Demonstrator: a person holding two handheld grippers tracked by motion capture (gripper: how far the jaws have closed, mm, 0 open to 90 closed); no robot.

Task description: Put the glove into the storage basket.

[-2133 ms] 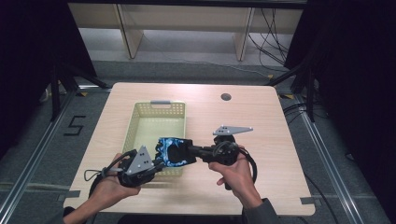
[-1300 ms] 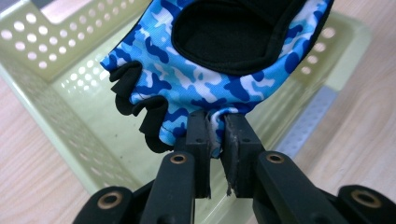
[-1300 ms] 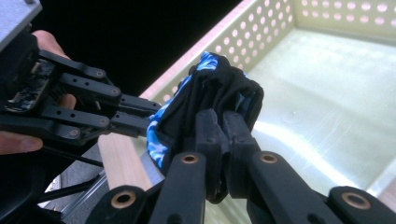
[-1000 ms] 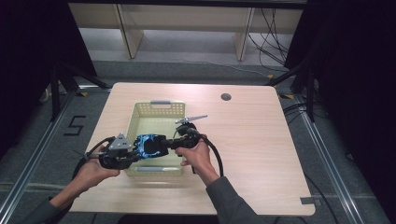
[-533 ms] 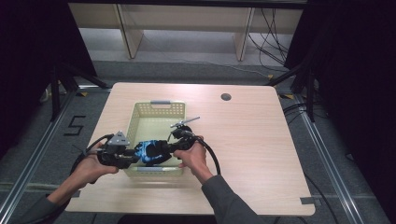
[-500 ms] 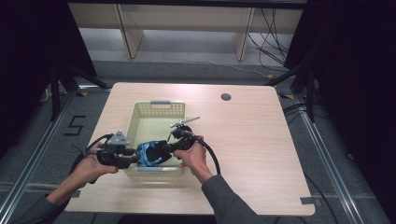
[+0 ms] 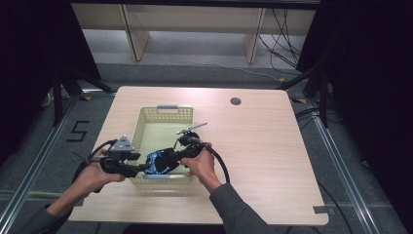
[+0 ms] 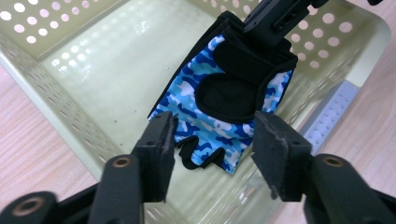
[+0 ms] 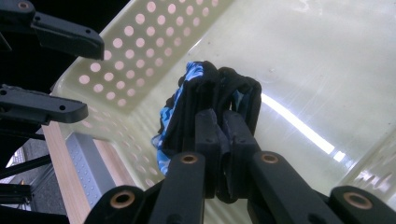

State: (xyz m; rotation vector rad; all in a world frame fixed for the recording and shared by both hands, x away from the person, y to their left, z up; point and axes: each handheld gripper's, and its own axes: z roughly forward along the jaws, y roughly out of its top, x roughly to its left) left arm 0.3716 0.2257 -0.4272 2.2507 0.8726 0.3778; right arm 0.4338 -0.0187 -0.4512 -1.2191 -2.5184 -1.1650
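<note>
At the lower left of the high view, over the near end of the pale green basket (image 7: 163, 109) on the worktop (image 7: 272, 146), a blue camouflage glove (image 7: 159, 163) hangs inside the basket. The right claw (image 9: 220, 121) pinches its black cuff, jaws pressed together on the fabric. The left claw (image 8: 212, 140) is spread, jaws apart just short of the glove's finger end.

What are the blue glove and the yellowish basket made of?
The fingerless glove looks like soft stretchy fabric: matte blue camouflage print with black padded patches, and it folds where the right gripper pinches it. The basket looks like hard glossy plastic: pale yellow-green, shiny reflections, neat rows of round holes.
</note>
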